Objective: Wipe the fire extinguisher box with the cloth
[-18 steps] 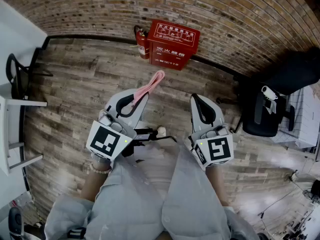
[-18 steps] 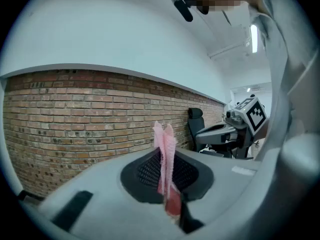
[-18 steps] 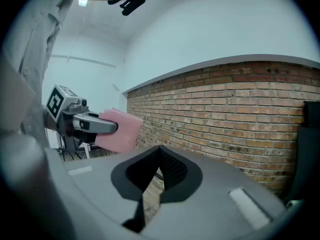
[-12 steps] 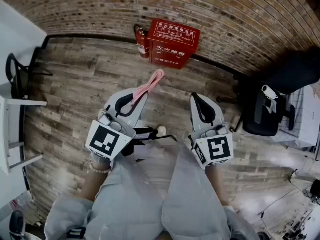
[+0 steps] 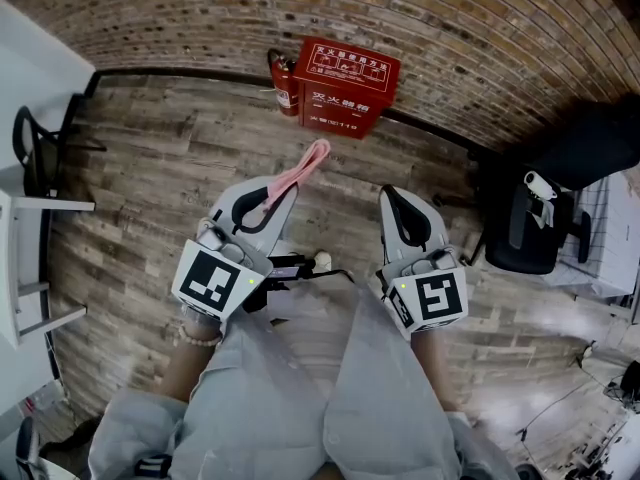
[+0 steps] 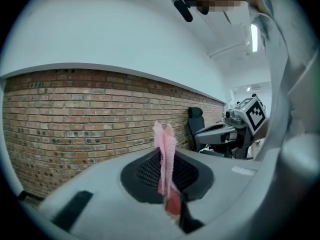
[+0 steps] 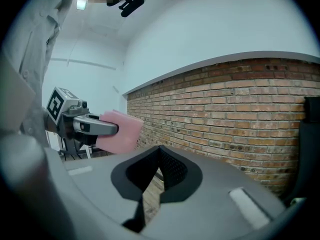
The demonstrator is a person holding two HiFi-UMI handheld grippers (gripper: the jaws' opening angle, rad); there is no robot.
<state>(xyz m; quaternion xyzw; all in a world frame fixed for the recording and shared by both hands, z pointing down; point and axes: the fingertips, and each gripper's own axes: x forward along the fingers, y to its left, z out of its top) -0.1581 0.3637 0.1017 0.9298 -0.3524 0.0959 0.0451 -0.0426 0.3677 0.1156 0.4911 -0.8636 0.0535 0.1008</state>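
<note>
Between left tongs [image 5: 270, 204], cloth [image 5: 301, 173] pinched, box [image 5: 346, 89] beyond

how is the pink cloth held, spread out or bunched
Bunched: the pink cloth sticks out as a narrow strip from the left gripper, shut on it.

The head camera looks steeply down from above the person onto the wooden floor [image 5: 150, 158], with the brick wall [image 5: 200, 18] along the top edge. Each gripper camera sits low behind its own jaws, facing that wall and tilted upward. The left gripper [image 5: 272, 203] view catches the right gripper [image 5: 392, 200] at its right edge. The right gripper view shows the left one holding the cloth [image 5: 300, 173].
</note>
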